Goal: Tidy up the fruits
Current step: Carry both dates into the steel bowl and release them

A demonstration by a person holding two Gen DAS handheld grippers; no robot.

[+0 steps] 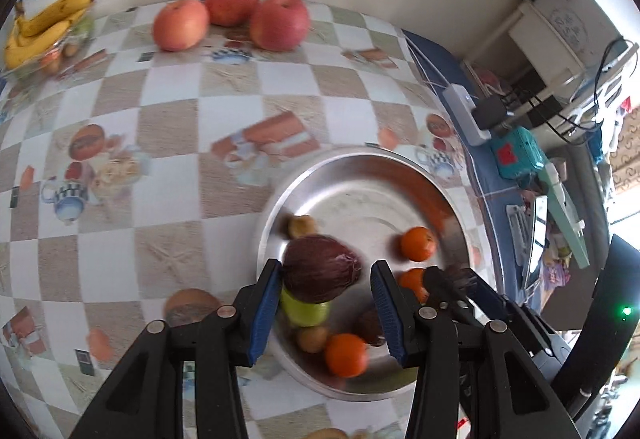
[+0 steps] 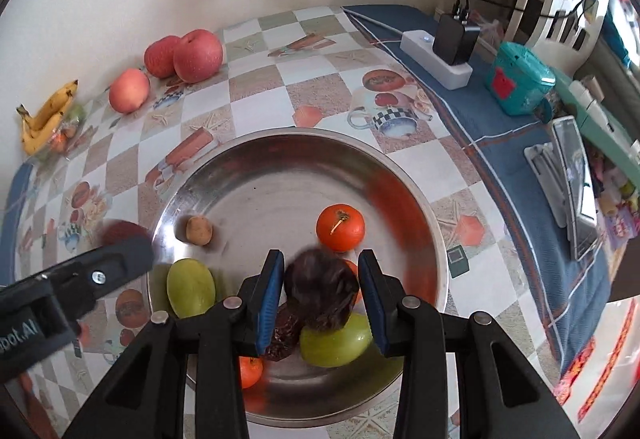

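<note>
Both grippers are over the steel basin (image 2: 400, 175), which sits near me on the checked tablecloth (image 1: 168, 87).

Left gripper (image 1: 324, 299): jaws apart, a dark purple-red fruit (image 1: 320, 267) sits between them. It touches the left pad, with a clear gap on the right side. I cannot tell whether it is being lifted or just resting on the green fruit (image 1: 306, 309) under it.

Right gripper (image 2: 320, 295): jaws apart, a dark wrinkled fruit (image 2: 322, 289) between the pads, gaps on both sides, so not clamped. It lies on top of a second green fruit (image 2: 336, 339) and a dark dried piece (image 2: 284, 337).

Also in the basin: an orange (image 2: 340, 227) toward the right, a small brown fruit (image 2: 199, 230) toward the left, another green fruit (image 2: 190, 287) by the near-left rim, and a smaller orange (image 2: 250, 371) nearest to me.

Far side, by the wall: three apples (image 1: 232, 19) in a group; bananas (image 1: 44, 27) in a clear container at far left.

Handling, my judgement: the dark fruits look light with a firm shell, wrinkled on the right one, so friction should be good. I would close across the widest middle, gently. The smooth, round green fruits beneath may roll once the weight comes off them. Oranges: soft skin, moderate squeeze only.
</note>
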